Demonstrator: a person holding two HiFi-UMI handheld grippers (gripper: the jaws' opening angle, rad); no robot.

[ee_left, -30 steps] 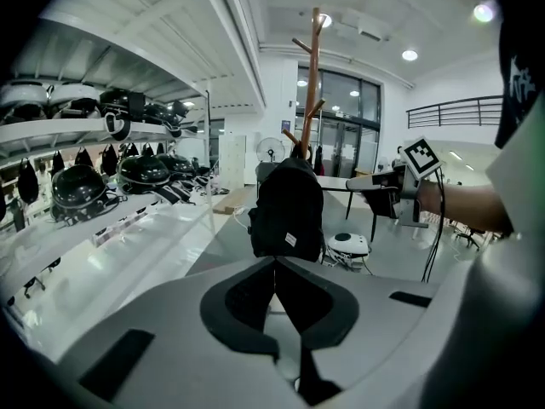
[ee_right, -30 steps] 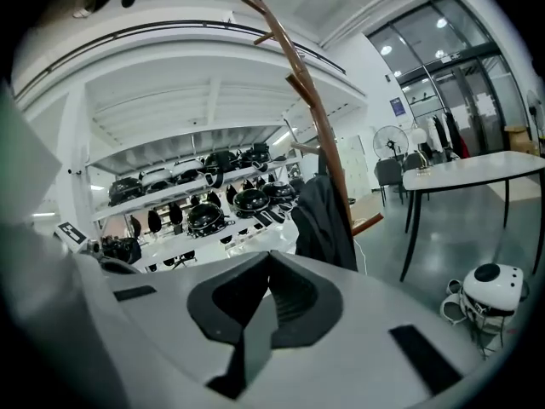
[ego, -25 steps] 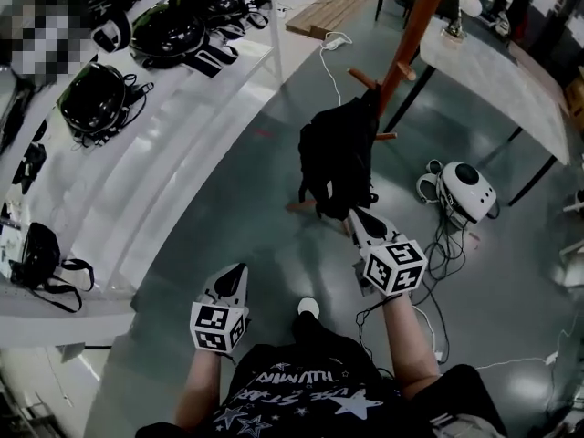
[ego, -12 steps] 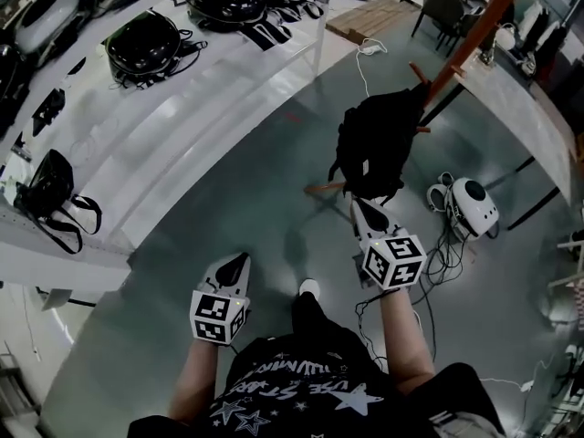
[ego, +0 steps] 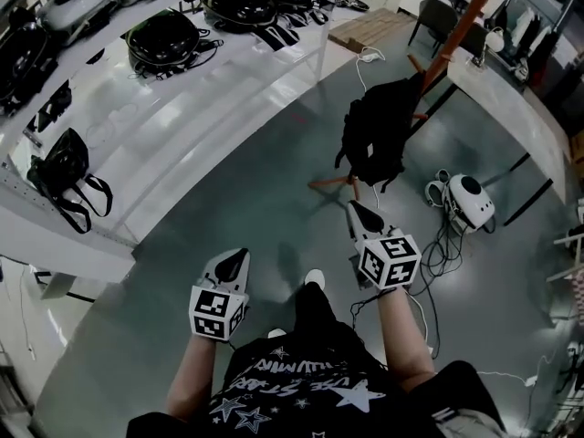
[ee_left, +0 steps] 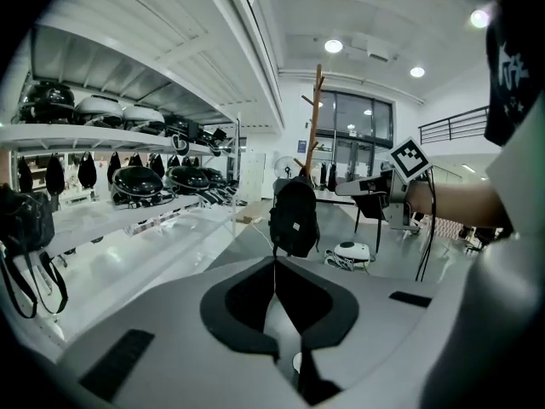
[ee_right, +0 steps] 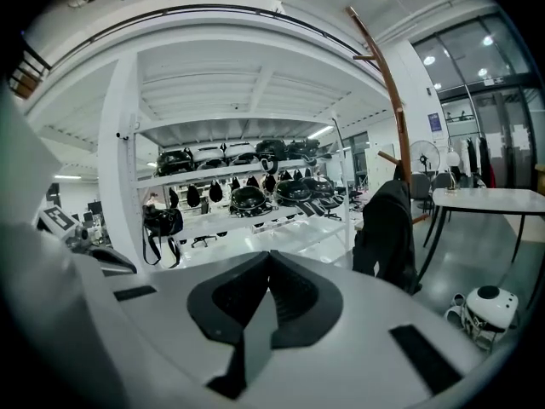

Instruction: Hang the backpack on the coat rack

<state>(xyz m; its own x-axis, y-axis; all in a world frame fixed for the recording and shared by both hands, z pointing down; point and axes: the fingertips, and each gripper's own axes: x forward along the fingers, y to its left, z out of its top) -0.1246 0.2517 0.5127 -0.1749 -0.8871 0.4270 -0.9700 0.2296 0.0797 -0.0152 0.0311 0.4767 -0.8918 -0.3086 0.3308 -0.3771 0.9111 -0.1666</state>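
Note:
The black backpack [ego: 377,133] hangs on a peg of the brown wooden coat rack [ego: 453,36], clear of the floor. Neither gripper touches it. My right gripper [ego: 352,208] is shut and empty, its tips a short way in front of the backpack's lower end. My left gripper [ego: 240,256] is further back and to the left, also shut with nothing in it. In the left gripper view the backpack [ee_left: 294,218] hangs straight ahead past the closed jaws [ee_left: 274,262]. In the right gripper view the backpack [ee_right: 388,233] and the rack [ee_right: 387,83] lie right of the jaws [ee_right: 270,254].
White shelving [ego: 173,99] with black helmets and bags runs along the left. A white table [ego: 511,89] stands right of the rack. A white device [ego: 467,197] with cables lies on the floor beside the rack's base. The person's foot [ego: 314,279] is between the grippers.
Both grippers have drawn back from the backpack, which stays hanging on the rack. The right gripper's tips were close under the bag and are now apart from it.

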